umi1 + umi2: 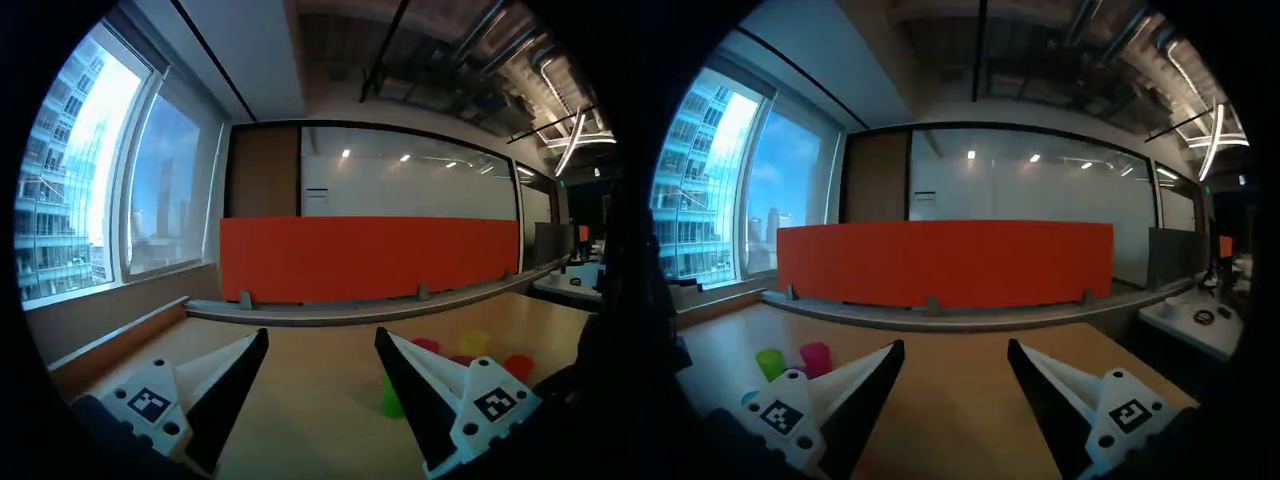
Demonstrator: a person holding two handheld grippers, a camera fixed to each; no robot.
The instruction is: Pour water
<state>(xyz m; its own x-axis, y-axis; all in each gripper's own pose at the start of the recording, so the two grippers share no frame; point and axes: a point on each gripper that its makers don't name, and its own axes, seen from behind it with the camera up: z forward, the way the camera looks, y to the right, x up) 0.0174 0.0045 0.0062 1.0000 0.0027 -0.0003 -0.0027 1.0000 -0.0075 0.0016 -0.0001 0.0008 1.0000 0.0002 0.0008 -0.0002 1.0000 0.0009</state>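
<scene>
While the fingers (436, 376) of the left gripper (320, 336) stand spread wide with nothing between them, the right gripper (954, 346) is just as splayed and empty. Both hang above the wooden surface (320, 424).

In the left gripper view a green cup (390, 398) stands at about five o'clock, partly hidden behind the inner edge of one finger. Farther out, toward four o'clock, a magenta cup (426, 345), a yellow cup (474, 342) and a red cup (520, 366) cluster near one another. In the right gripper view the green and magenta cups sit at eight o'clock, off to that gripper's left. An orange panel (368, 256) closes the far edge at twelve o'clock.

The cups look like small plastic tumblers: probably light, smooth and thin-walled, easy to tip with a nudge and apt to flex or slip under a hard pinch. A gentle hold across the wall, a little above the middle, should suit them best. Whether any holds water cannot be told from here.
</scene>
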